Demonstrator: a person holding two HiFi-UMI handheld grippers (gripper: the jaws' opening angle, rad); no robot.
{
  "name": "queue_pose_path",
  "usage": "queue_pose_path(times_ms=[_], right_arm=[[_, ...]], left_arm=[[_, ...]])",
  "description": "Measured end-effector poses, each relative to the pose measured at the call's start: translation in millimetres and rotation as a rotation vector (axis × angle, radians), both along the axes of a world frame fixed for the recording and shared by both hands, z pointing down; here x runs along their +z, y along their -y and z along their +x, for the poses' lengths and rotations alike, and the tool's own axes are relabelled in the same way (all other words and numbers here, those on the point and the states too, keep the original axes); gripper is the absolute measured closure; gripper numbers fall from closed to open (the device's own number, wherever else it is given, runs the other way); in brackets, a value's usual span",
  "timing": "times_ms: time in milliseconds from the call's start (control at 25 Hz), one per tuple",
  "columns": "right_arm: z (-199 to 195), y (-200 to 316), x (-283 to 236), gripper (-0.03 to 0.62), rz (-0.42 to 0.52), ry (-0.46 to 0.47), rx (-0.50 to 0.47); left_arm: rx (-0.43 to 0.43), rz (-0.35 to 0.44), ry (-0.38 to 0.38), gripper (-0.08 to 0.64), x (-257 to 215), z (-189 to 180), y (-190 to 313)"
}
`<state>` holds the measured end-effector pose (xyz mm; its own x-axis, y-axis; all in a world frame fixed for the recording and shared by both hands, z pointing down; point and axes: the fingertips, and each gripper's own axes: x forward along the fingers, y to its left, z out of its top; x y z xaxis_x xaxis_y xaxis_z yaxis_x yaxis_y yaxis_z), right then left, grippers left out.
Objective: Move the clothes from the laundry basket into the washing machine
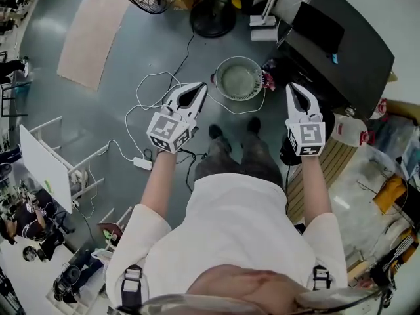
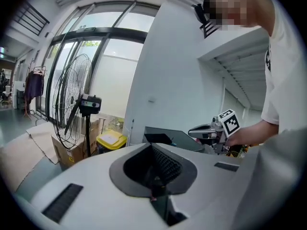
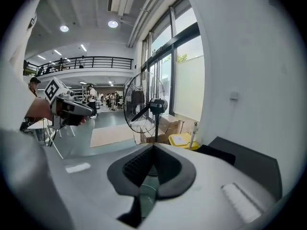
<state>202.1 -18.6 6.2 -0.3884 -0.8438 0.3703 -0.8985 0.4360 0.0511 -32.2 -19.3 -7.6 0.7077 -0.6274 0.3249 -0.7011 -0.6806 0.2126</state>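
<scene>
Two-handed, held left gripper [image 1: 202,86] and right gripper [image 1: 293,86] clenched empty, side by side, tips forward; saw round basket [image 1: 218,87] upright on floor [image 1: 131,58] between them, mouth up

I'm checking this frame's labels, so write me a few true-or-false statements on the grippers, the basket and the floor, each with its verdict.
1. The left gripper holds a garment. False: its jaws are together with nothing between them.
2. The right gripper is shut and empty. True.
3. The round basket on the floor is heaped with clothes. False: no clothes show in it.
4. A standing fan is near the windows. True.
5. A white power strip lies on the floor. True.
</scene>
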Motion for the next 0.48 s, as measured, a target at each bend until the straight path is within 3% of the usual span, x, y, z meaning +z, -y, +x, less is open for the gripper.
queue_pose_path(times_ms=[240,480], right_arm=[[-2,-18,-57,0.581,0.073,0.006,0.032],[-7,-47,-103,0.581,0.122,0.070,0.099]], left_arm=[[-0.001,0.026,-0.028,0.554,-42,-12,-24],[0.013,0.072,-0.047,0.554,-84,-27,-38]])
